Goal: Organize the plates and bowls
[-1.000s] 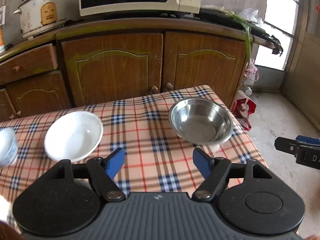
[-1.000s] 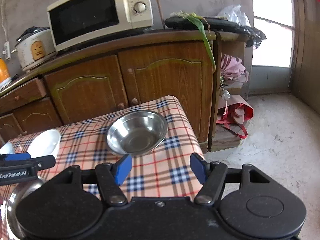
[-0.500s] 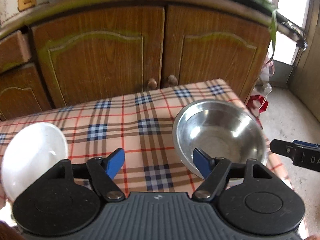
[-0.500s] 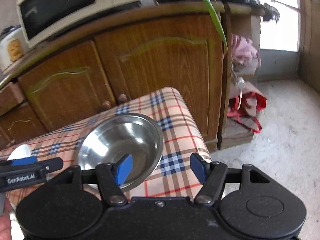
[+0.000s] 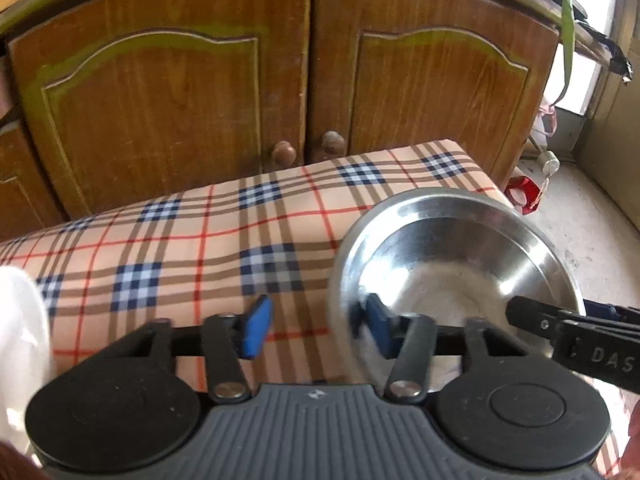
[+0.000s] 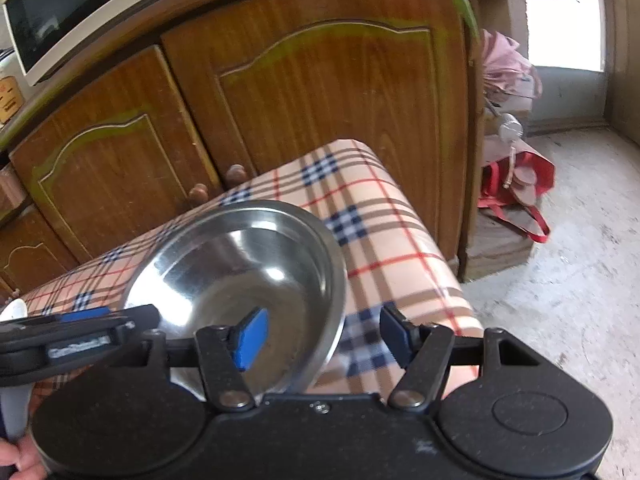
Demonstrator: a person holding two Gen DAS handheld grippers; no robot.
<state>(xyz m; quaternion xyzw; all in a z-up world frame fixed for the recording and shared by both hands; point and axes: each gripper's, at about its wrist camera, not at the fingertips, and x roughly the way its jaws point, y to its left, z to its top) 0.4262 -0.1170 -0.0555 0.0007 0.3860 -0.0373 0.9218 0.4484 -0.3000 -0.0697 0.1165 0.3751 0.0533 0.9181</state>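
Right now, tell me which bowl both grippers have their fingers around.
The steel bowl near the table's right corner; each gripper straddles its rim on opposite sides. The white bowl sits untouched at far left.

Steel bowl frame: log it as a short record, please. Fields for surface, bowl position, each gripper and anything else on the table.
surface: table under a plaid cloth
steel bowl: upright, empty, near the table's right end
left gripper: jaws closing, straddling the bowl's left rim, pads not yet pressing
right gripper: jaws closing, straddling the bowl's right rim, pads not yet pressing
other: white bowl at the left edge of the left wrist view
backdrop: wooden cabinet doors
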